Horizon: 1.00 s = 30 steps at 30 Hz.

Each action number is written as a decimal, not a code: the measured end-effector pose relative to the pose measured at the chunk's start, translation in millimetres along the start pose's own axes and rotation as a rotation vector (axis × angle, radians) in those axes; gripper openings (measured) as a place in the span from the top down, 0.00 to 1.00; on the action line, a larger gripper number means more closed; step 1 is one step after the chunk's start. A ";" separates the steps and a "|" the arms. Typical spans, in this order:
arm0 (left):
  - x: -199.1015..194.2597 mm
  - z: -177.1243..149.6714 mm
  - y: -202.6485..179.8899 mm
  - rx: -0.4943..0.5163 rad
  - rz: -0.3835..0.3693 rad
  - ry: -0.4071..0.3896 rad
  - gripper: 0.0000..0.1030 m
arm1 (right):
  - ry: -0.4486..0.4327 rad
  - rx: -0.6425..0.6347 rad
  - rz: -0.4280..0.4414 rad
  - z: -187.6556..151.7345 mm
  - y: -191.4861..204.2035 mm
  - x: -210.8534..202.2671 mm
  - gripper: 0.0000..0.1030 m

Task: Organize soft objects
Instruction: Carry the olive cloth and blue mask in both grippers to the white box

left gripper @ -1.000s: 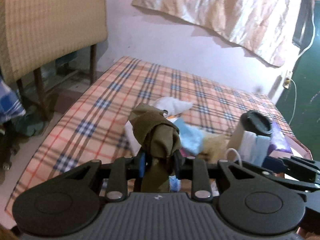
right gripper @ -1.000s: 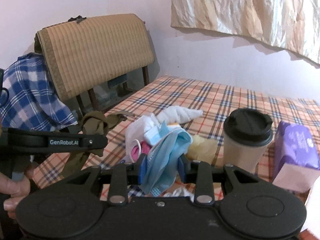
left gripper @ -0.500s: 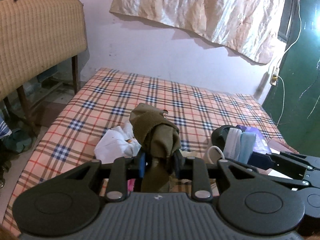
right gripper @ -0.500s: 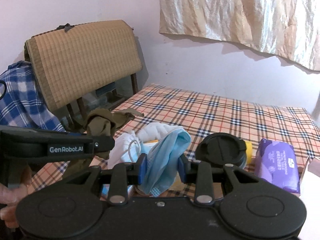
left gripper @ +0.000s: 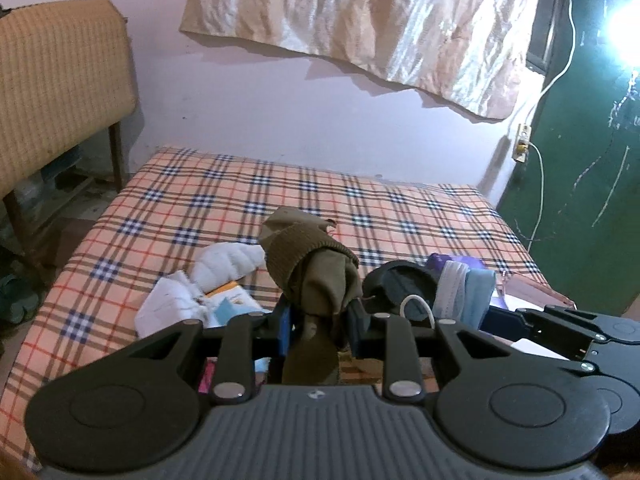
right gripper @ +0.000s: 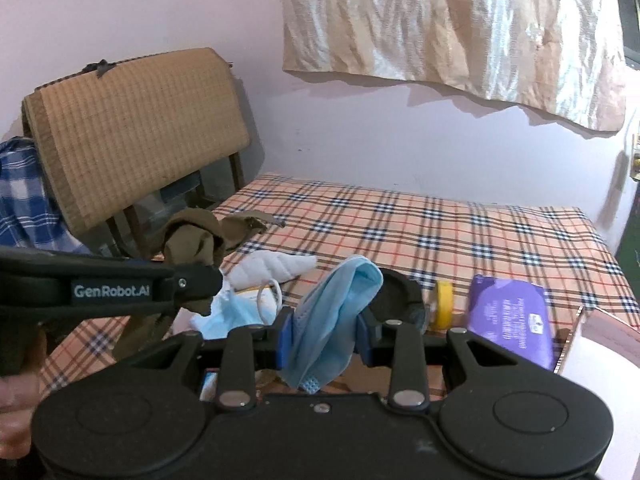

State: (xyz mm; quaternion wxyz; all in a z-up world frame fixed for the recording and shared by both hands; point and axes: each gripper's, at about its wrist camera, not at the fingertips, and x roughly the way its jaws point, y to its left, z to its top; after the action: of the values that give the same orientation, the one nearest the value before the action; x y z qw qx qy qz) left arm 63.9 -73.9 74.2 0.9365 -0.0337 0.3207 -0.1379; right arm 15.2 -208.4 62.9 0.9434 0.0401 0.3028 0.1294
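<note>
Up front in the left wrist view, the left hand-held gripper [left gripper: 318, 322] is clamped on an olive-green knitted sock [left gripper: 310, 272], whose ribbed cuff bunches above the blue pads while its tail hangs down between them. Beyond it, on the plaid bed [left gripper: 200, 208], lie a white quilted cloth [left gripper: 228, 258] and some crumpled white masks [left gripper: 176, 306], just beside each other. To the right, the right hand-held gripper [left gripper: 460, 312] reaches in, pinching a light blue face mask [left gripper: 466, 292] with a white ear loop, in front of a black cup lid [left gripper: 394, 284]. Next, from the right wrist view, the right hand-held gripper [right gripper: 324, 330] pinches that pleated, crumpled blue face mask [right gripper: 336, 312], which rises above the pads and droops below them. At left, the left hand-held gripper [right gripper: 200, 280] carries the olive sock [right gripper: 196, 238] above the bed's edge. A purple wipes pack [right gripper: 512, 320] and a yellow tape roll [right gripper: 444, 310] sit on the bed [right gripper: 440, 224] to the right.
</note>
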 end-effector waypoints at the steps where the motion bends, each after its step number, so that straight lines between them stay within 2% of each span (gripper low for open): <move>1: 1.2 0.4 -2.7 0.002 -0.003 0.001 0.72 | 0.000 0.003 -0.005 -0.2 -3.1 -1.0 0.62; 19: 24.4 12.2 -48.8 0.052 -0.074 0.013 0.72 | -0.025 0.056 -0.113 5.4 -58.2 -14.0 0.62; 30: 41.8 9.5 -83.0 0.098 -0.139 0.039 0.72 | -0.020 0.115 -0.192 -2.8 -102.5 -24.5 0.62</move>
State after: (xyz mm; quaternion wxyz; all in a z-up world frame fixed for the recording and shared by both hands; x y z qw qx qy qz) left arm 81.7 -165.5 69.5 0.9187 -0.0073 0.3288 -0.2187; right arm 16.9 -313.7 58.6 0.9505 0.0661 0.3030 0.0207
